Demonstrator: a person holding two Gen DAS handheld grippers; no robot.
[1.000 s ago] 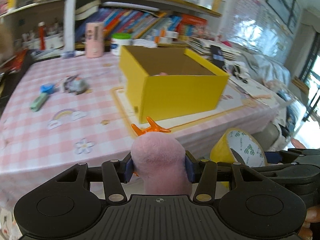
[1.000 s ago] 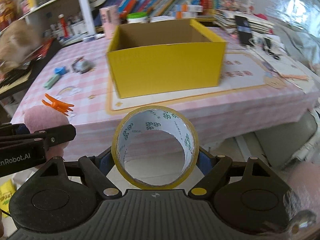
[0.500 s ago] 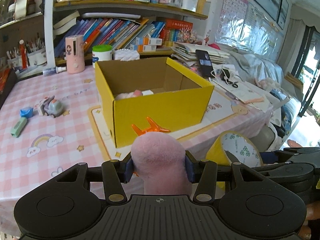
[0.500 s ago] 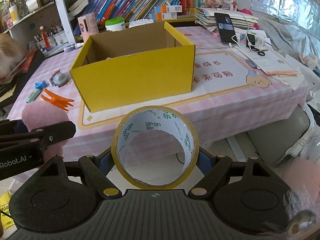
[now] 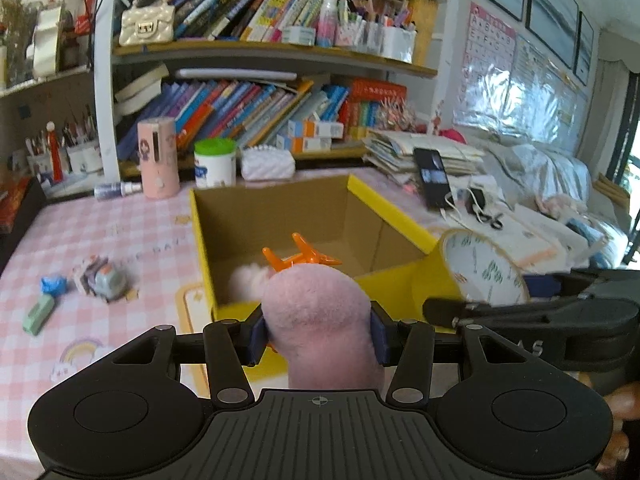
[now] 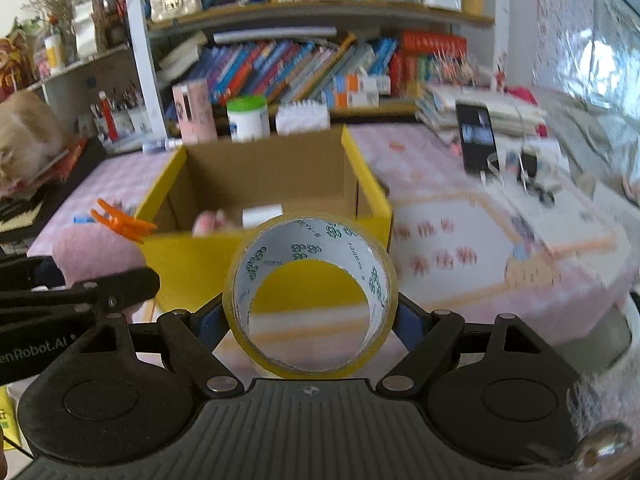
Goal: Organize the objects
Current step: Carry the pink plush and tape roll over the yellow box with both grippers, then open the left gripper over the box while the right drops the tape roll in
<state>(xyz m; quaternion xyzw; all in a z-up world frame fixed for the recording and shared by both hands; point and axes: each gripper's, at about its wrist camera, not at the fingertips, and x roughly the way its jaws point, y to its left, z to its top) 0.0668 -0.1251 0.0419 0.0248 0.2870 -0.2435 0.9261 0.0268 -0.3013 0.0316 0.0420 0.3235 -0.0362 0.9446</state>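
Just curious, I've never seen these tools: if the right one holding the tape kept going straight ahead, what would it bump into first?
Most likely the near wall of the yellow box, straight beyond the tape roll; depth is uncertain.

My left claw pinches a pink plush toy with orange feet; my right claw clamps an upright tape roll. The open yellow box sits just ahead.

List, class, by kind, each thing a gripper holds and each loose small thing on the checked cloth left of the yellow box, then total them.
Pink plush toy: 1
Tape roll: 1
Toy car: 1
Blue piece: 1
Green piece: 1
Total: 5
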